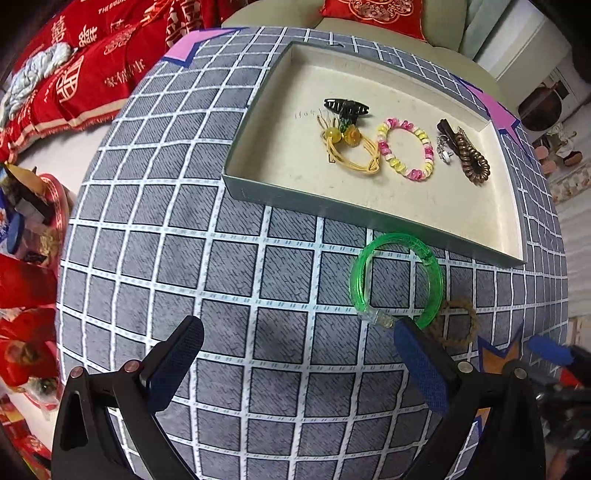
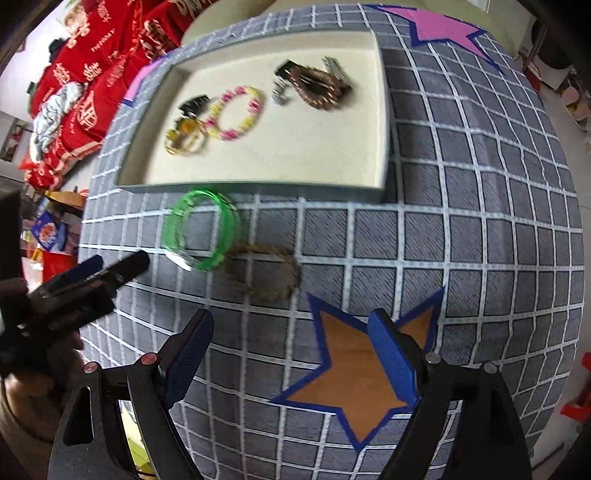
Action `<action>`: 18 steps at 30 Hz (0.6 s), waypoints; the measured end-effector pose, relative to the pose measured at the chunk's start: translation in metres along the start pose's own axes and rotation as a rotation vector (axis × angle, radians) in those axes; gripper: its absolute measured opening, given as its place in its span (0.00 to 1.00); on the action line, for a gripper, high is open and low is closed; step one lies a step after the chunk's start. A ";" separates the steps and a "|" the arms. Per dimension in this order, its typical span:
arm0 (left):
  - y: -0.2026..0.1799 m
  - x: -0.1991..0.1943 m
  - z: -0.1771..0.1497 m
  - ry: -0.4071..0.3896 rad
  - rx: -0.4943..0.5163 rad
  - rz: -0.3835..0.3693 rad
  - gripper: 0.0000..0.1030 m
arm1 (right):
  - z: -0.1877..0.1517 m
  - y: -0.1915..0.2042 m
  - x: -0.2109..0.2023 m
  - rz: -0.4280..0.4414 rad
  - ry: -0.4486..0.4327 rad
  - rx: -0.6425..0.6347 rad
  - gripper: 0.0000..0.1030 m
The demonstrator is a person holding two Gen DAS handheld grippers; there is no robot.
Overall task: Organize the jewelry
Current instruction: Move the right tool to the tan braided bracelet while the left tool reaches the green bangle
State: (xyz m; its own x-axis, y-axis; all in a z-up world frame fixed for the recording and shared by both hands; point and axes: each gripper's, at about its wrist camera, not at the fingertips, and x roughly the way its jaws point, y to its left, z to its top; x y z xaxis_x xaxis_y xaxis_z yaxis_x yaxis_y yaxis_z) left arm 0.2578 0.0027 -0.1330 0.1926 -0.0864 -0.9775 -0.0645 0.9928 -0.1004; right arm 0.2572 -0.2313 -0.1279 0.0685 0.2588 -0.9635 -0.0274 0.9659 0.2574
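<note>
Green bangle (image 1: 397, 275) overlaps the brown bracelet (image 1: 458, 325), so either wide-open, empty gripper, left (image 1: 295, 365) or right (image 2: 291, 354), risks dragging both.

Tablecloth (image 1: 221, 266) grey w/ white grid, plus pink star (image 2: 439, 27) & orange star (image 2: 354, 373), both blue-edged. Tray (image 1: 295, 158) cream inside; bangle (image 1: 397, 280) clear green, bead bracelet (image 1: 406, 147) pink/yellow/white (brown coil tie (image 1: 474, 158) beside). Cushions (image 1: 92, 74) red w/ white/gold script.

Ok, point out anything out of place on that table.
Two pieces lie outside the tray, on the cloth: a green bangle and a brown bead bracelet touching it. All other jewelry is inside.
</note>
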 end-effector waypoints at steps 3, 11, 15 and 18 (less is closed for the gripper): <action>-0.002 0.006 0.003 0.009 -0.006 0.000 1.00 | 0.000 -0.006 0.006 -0.020 0.008 0.013 0.85; -0.013 0.021 0.016 0.007 0.009 0.008 1.00 | 0.006 -0.004 0.024 -0.067 0.017 -0.030 0.85; -0.019 0.030 0.020 0.023 0.021 0.005 0.91 | 0.011 0.003 0.030 -0.096 0.002 -0.076 0.79; -0.023 0.035 0.023 0.020 0.028 0.002 0.82 | 0.016 0.013 0.038 -0.105 0.000 -0.111 0.69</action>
State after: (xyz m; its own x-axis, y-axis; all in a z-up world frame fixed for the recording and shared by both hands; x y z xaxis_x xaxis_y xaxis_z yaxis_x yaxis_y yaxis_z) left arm 0.2885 -0.0214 -0.1605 0.1728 -0.0859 -0.9812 -0.0371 0.9949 -0.0936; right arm 0.2756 -0.2092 -0.1603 0.0771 0.1563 -0.9847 -0.1305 0.9807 0.1455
